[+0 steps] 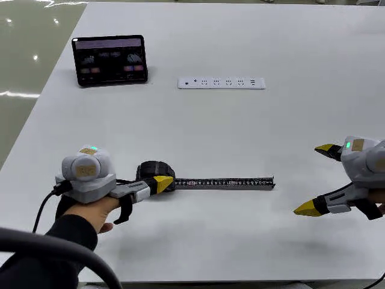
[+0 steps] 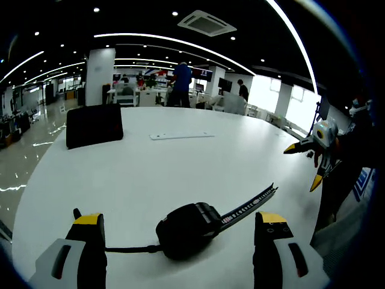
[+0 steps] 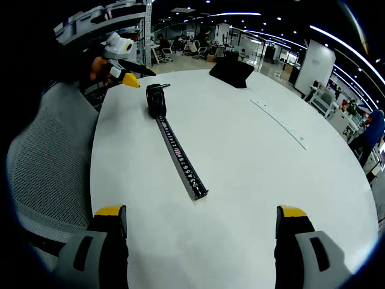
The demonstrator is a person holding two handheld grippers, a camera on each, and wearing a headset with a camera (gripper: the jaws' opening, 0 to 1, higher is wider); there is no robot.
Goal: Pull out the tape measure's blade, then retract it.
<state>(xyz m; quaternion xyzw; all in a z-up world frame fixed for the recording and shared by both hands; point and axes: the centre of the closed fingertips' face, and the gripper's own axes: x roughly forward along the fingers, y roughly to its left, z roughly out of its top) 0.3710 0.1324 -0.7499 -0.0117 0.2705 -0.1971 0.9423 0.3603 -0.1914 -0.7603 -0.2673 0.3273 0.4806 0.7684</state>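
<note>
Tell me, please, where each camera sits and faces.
Head view: headset, looking down at the table; hand and sleeve show.
Left gripper view: on the left gripper, facing the tape measure; own jaws show.
Right gripper view: on the right gripper, facing along the blade; own jaws show.
All three share the tape measure.

We find ourselves in an open-plan office: rows of desks (image 2: 135,95), ceiling light strips (image 2: 174,41), a ceiling air-conditioner (image 2: 206,23).
</note>
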